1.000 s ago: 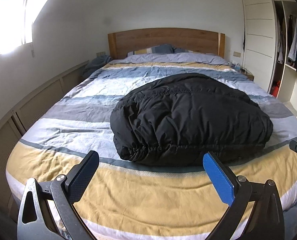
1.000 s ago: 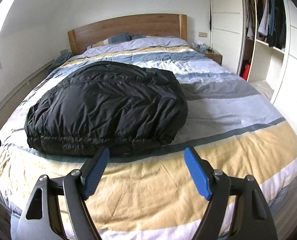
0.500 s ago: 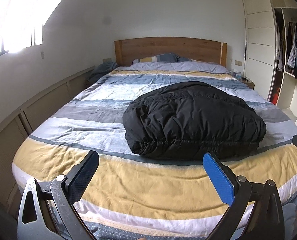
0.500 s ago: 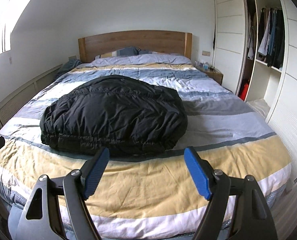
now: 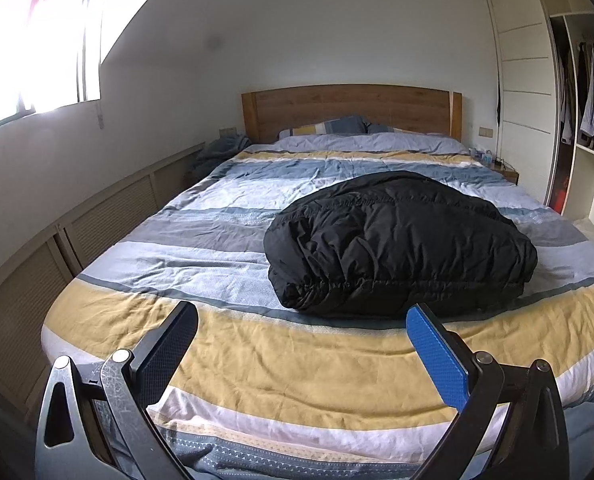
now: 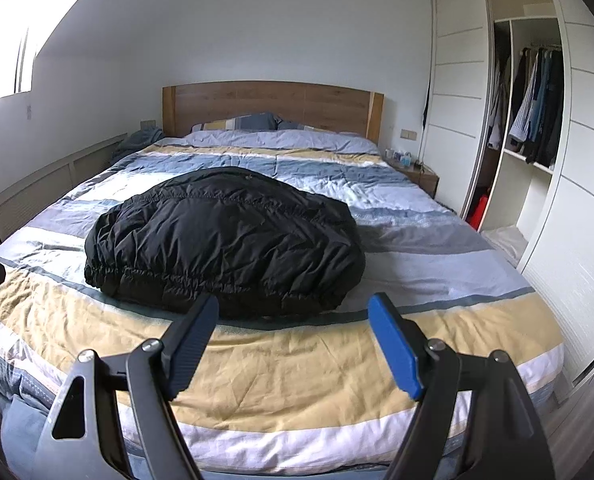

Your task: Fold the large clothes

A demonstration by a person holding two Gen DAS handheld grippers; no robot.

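Observation:
A black puffy jacket (image 5: pixel 401 244) (image 6: pixel 225 244) lies folded into a rounded bundle on the striped bedspread (image 5: pixel 297 364) (image 6: pixel 317 368), its gathered hem facing me. My left gripper (image 5: pixel 303 312) hangs open over the foot of the bed, well short of the jacket, with nothing between its fingers. My right gripper (image 6: pixel 295 302) is open too, empty, and also back from the jacket. A bit of the right gripper shows at the right edge of the left wrist view, and a bit of the left gripper at the left edge of the right wrist view.
The bed has a wooden headboard (image 5: pixel 351 110) and pillows (image 6: pixel 253 122). A low panelled wall ledge (image 5: pixel 97 224) runs along the left. An open wardrobe (image 6: pixel 537 120) with hanging clothes stands on the right, with a bedside table (image 6: pixel 421 174) beside it.
Both grippers have drawn back from the bed and risen a little, so the jacket looks smaller and farther away. The jacket has not moved. Both stay open.

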